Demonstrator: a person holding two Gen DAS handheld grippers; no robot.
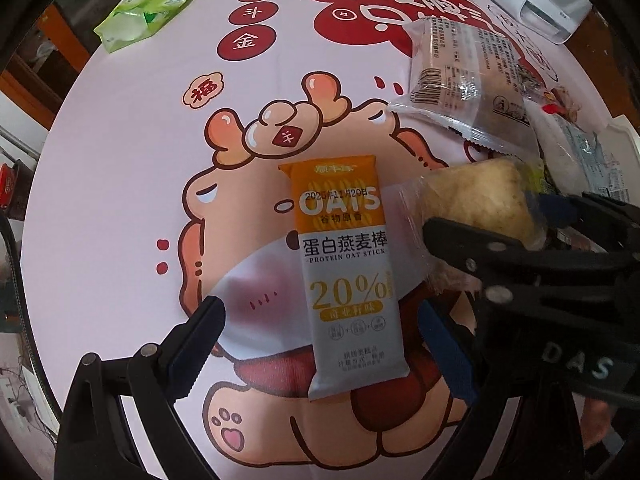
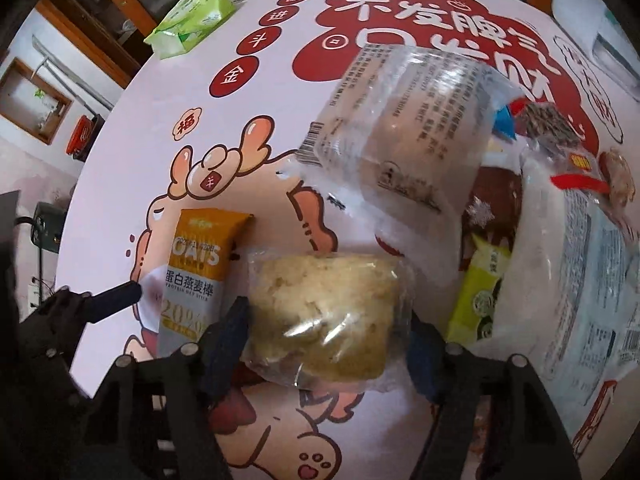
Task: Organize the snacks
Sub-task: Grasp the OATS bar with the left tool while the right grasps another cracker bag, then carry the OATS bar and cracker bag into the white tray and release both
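Grippers point steeply down over a round table [image 1: 120, 152] with a printed cartoon cloth.

Nearest, in the left wrist view, the left gripper [image 1: 320, 332] stands with its jaws wide apart, straddling the lower half of the protein oat stick [image 1: 344, 272]; neither pad touches the wrapper, which lies flat on the cloth with its orange end toward 12 o'clock.

In the right wrist view, the right gripper [image 2: 324, 336] brackets the clear-wrapped crumbly cake [image 2: 324, 316]. Its fingers [image 2: 230, 328] sit at the packet's two sides, at 9 and 3 o'clock; whether the pads press the film or merely flank it cannot be told. The cake lies just at 3 o'clock of the oat stick, its film overlapping that edge.

Farther out, toward 1 o'clock, a larger clear-wrapped pastry [image 2: 400, 128] rests across a heap of other snack packs, among them a green sachet [image 2: 476, 296]. A green tissue pack [image 1: 148, 8] lies well apart at 11 o'clock.

Judgement: the step in hand is a paired pickup. Recommended practice:
- Close the left jaws across the stick's narrow width, low on the wrapper, so it does not skid.
- Squeeze the cake gently, since it looks crushable and the film slippery.
- Lift the cake clear first, as its film overlaps the stick.
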